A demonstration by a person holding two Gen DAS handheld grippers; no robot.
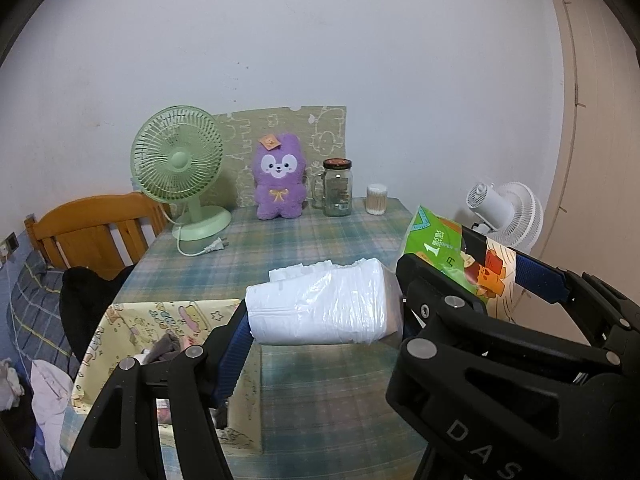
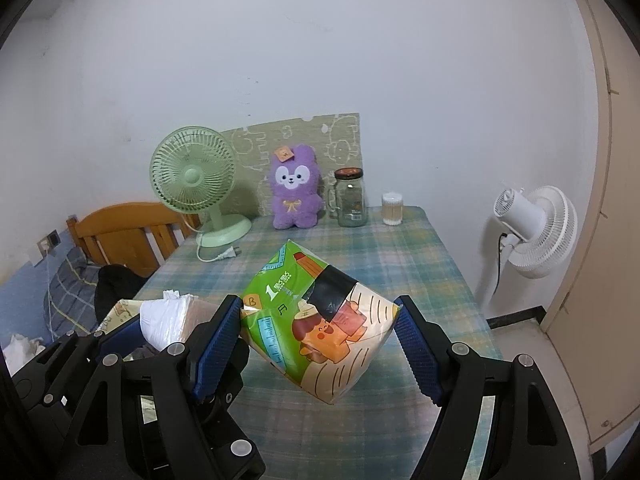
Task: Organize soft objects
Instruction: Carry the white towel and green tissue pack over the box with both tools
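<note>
Left wrist view: the left gripper (image 1: 320,312) is clamped on a white plastic-wrapped pack (image 1: 320,304), its blue-padded fingers (image 1: 234,354) pressing both short ends. The pack is held above the tabletop (image 1: 280,248), clear of the plaid cloth. Near left, an open storage box (image 1: 132,332) with a cartoon print sits at the tabletop's left edge; a bed (image 1: 32,312) with clothing lies beyond that edge. To the right, the right gripper holds a green tissue pack (image 1: 444,244). Along the far edge, against the wall, stand a green fan (image 1: 180,168), a purple plush toy (image 1: 280,180), a glass jar (image 1: 338,188) and a cotton-swab container (image 1: 377,199). The middle of the tabletop is open.

Right wrist view: the right gripper (image 2: 320,340) grips the green tissue pack (image 2: 316,320) between its fingers (image 2: 216,348), tilted and raised off the cloth. The white pack (image 2: 164,316) shows at near left. The tabletop's right edge (image 2: 460,280) drops to open floor, where a white standing fan (image 2: 536,228) stands near the wall.
</note>
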